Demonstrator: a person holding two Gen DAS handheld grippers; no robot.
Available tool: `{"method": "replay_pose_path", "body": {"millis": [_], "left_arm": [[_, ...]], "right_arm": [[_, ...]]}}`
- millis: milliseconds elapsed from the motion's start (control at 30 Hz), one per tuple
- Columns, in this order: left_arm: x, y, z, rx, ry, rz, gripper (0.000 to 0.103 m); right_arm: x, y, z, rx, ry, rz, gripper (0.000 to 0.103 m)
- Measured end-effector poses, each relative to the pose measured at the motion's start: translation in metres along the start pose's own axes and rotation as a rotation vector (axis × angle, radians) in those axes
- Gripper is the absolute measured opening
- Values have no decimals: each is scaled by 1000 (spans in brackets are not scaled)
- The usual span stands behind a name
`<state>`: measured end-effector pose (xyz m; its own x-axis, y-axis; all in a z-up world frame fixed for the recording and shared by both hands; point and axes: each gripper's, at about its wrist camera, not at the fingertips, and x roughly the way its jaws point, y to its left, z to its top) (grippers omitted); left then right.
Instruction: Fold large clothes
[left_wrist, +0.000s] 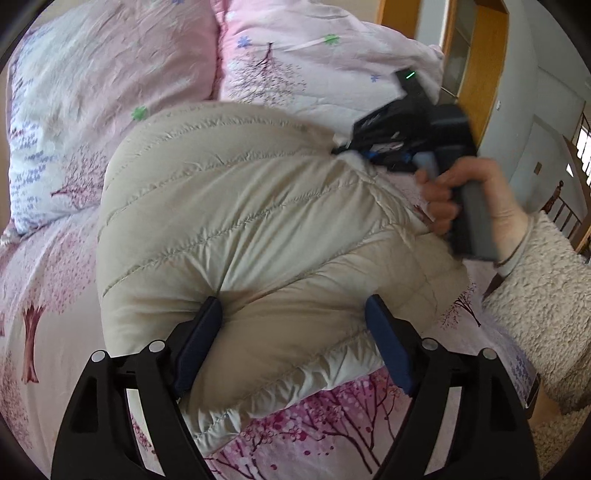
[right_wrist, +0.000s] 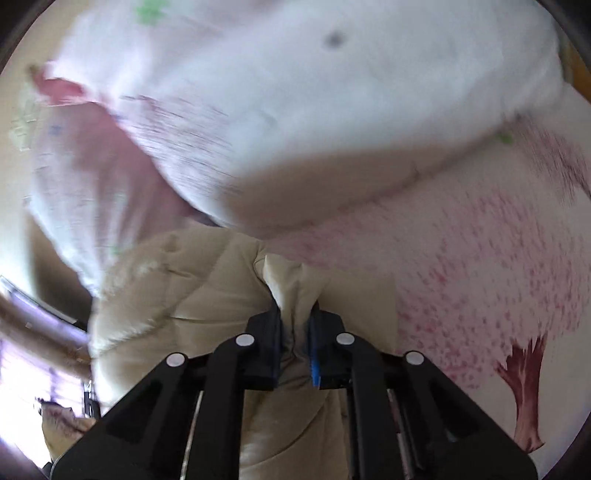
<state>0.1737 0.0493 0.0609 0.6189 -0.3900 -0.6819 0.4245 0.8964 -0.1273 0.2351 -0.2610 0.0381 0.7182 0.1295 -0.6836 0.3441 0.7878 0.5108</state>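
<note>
A beige quilted puffer jacket (left_wrist: 236, 229) lies bunched on a bed with a pink tree-print sheet (left_wrist: 332, 424). My left gripper (left_wrist: 293, 314) is open, its dark blue pads set on either side of the jacket's near fold without pinching it. My right gripper (left_wrist: 340, 149) shows in the left wrist view at the jacket's far right edge, held by a hand. In the right wrist view the right gripper (right_wrist: 296, 308) is shut on a pinched fold of the jacket (right_wrist: 207, 295). That view is blurred.
Two pink floral pillows (left_wrist: 110, 92) lie at the head of the bed behind the jacket. A wooden door frame (left_wrist: 484, 66) and a stair railing (left_wrist: 569, 210) stand to the right. The person's fleece sleeve (left_wrist: 543, 295) reaches in from the right.
</note>
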Motion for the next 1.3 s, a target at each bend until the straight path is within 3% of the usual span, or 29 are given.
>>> {"method": "replay_pose_path", "body": {"millis": [133,233,300,367,567,633,767,833,933,1067,1133,1200,1300], "left_arm": [[4,-12,5,44,-12,28,83],[7,-18,5,63,-14,57,89],[9,-21,6,71,-12,85,92],[6,-23,7,78,-17,109,93],[-11,-24,2,61,-54,172,95],[-21,-26,-1,52,-86,200,101],[-44,-27,-10,29,-147,269,102],[-59,-26,-18,9,-183,309,102],[-75,-22,-27,-35,-204,348,102],[-85,-9,-43,-137,-184,336,102],[-86,-2,-52,-190,-152,342,102],[-84,4,-59,-226,-125,342,102],[-79,8,-67,-262,-76,350,102]], "right_arm": [[19,-8,2,41,49,-60,13],[26,-3,3,28,66,-84,22],[27,6,4,-14,48,-98,40],[11,12,-4,-67,-9,-137,51],[-56,32,-50,-234,-142,-34,51],[-76,39,-76,-306,-159,11,51],[-93,50,-119,-409,-130,64,51],[-83,55,-135,-447,-101,46,51],[-50,54,-144,-466,-2,-64,51],[-41,54,-141,-446,5,-80,52],[-54,59,-143,-457,-36,-91,57],[-71,65,-151,-476,-78,-114,88],[-100,69,-168,-513,-182,-133,98]]}}
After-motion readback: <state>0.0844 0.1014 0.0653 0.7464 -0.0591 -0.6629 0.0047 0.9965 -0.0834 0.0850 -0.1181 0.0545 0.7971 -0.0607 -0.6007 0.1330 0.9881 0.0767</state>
